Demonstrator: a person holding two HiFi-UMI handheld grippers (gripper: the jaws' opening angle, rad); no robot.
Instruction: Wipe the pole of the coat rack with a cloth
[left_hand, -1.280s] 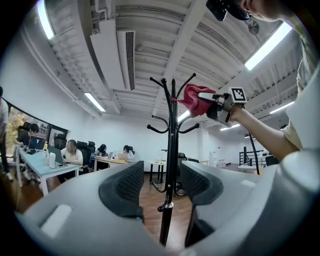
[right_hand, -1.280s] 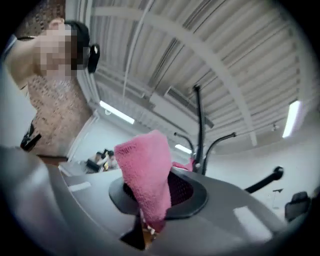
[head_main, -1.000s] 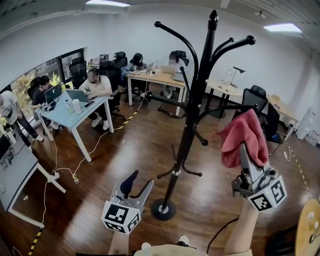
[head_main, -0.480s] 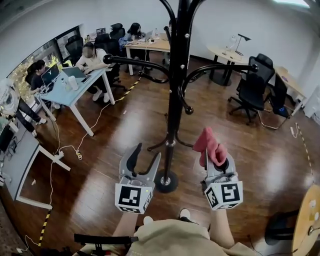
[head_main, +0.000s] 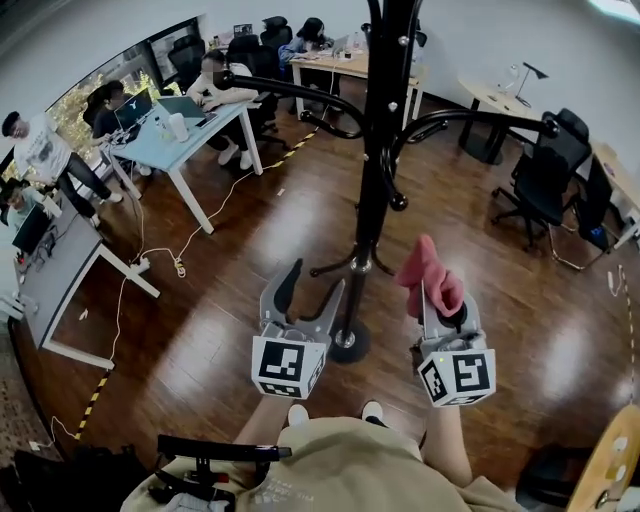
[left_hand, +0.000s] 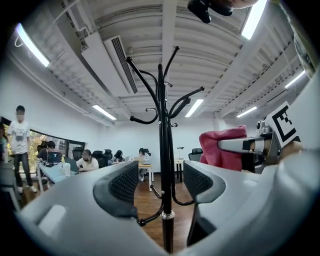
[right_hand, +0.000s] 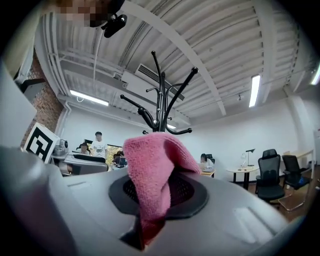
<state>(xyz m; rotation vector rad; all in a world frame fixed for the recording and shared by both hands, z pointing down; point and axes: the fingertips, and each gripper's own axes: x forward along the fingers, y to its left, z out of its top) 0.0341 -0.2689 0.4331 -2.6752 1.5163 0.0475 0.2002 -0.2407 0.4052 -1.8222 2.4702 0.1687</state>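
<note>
1. The right gripper (head_main: 434, 300) is clamped on a pink cloth (head_main: 427, 272), which stands up from the closed jaws and folds over
2. The left gripper (head_main: 312, 288) is spread wide and holds nothing. Its own view shows the pole (left_hand: 164, 150) in the gap between the jaws, though I cannot tell if the jaws truly straddle it or sit short of it
3. The pole stands upright, long axis vertical, on a round base (head_main: 350, 343) on the floor (head_main: 230, 300), between the two grippers and a little ahead
4. From the cloth, the pole lies just to the left, near but apart. The likely next move is leftward to press the cloth on the shaft, then up and down along it. The left gripper looks equally near and could steady the rack
</note>
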